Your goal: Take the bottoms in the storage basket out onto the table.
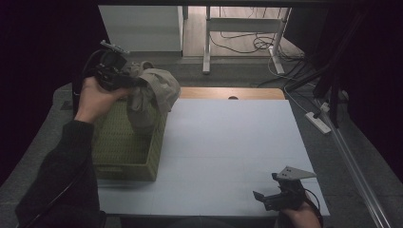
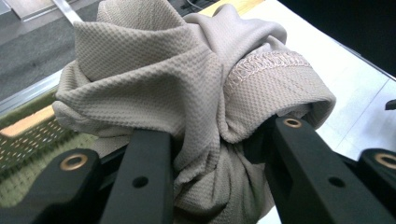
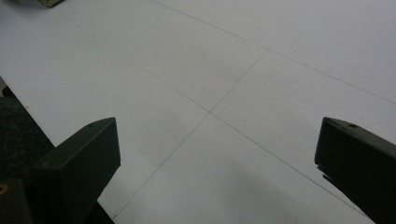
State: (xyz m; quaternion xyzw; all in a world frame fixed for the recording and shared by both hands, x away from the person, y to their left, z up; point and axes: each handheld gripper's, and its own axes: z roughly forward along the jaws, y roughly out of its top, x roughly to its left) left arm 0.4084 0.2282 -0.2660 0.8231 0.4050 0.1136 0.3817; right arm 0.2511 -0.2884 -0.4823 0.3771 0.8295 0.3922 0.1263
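A bunched beige knit garment [image 1: 154, 90] hangs over the far end of a green woven basket [image 1: 126, 156] at the table's left. My left gripper [image 1: 139, 83] is shut on the garment, held up above the basket. In the left gripper view the folded beige garment [image 2: 196, 79] with its stitched hem bulges between the two black jaws, squeezed from both sides. My right gripper [image 1: 262, 195] rests at the table's near right edge, jaws wide apart. In the right gripper view the right gripper [image 3: 217, 158] has nothing but white tabletop between its jaws.
The white table [image 1: 228, 142] stretches from the basket to the right edge, with a wooden strip [image 1: 228, 92] along its far side. Beyond stand a white cabinet [image 1: 140, 28], desk legs [image 1: 206, 42] and loose cables [image 1: 247, 42] on the floor. A power strip [image 1: 318, 121] lies to the right.
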